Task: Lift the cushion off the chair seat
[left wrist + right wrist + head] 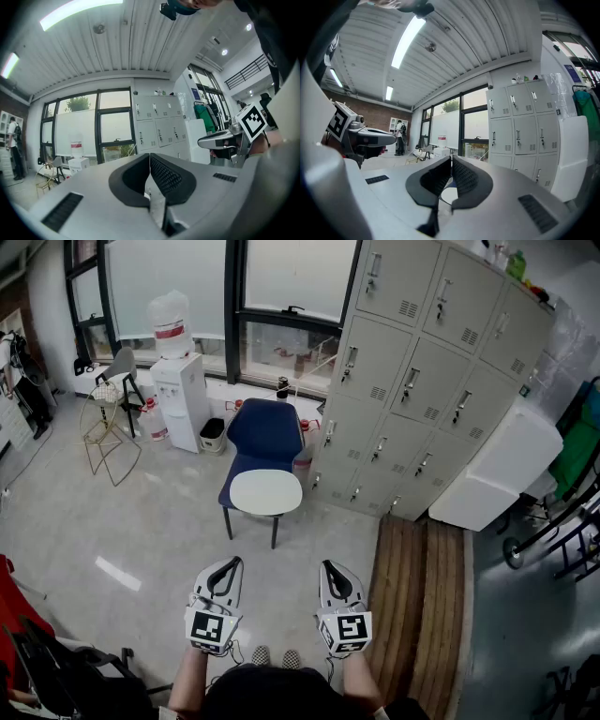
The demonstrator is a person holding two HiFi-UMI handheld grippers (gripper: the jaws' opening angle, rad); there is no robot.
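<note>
Floor [169, 521] between cushion [265, 491] and right claw [328, 565]

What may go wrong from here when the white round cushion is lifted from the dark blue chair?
1. The left claw and right claw are both shut and well short of the white round cushion; if they arrive shut, they will probably push it, not grip it.
2. The cushion lies flat near the front edge of the dark blue chair, so a push might slide it onto the floor.
</note>
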